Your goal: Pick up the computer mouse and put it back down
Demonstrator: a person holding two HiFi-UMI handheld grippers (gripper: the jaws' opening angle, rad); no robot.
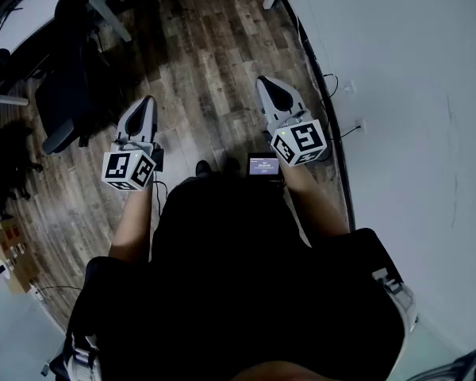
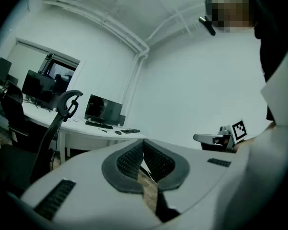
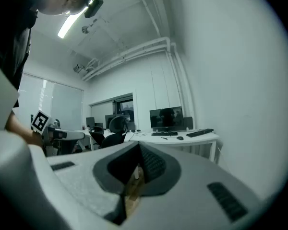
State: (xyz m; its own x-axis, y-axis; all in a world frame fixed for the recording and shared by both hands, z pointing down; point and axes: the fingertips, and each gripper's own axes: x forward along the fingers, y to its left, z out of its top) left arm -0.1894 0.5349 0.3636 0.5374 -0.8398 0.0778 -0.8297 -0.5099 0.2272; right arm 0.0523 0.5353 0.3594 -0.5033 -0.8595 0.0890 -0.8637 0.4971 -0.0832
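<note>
A dark computer mouse (image 3: 180,138) lies far off on a white desk (image 3: 182,142), between a flat keyboard (image 3: 199,132) and a second keyboard under a black monitor (image 3: 166,118). The left gripper view shows the same small mouse (image 2: 117,132) on that desk. Both grippers are held level over the wooden floor, well short of the desk. My left gripper (image 1: 147,101) is shut with nothing between its pads (image 2: 134,158). My right gripper (image 1: 263,82) is also shut and empty, pads (image 3: 152,163) together.
A white wall (image 1: 404,94) runs close along the right, with cables at its foot. A black office chair (image 1: 63,94) stands at the left on the wooden floor (image 1: 206,46). More desks, monitors and chairs fill the far room. A small lit screen (image 1: 263,165) sits by my waist.
</note>
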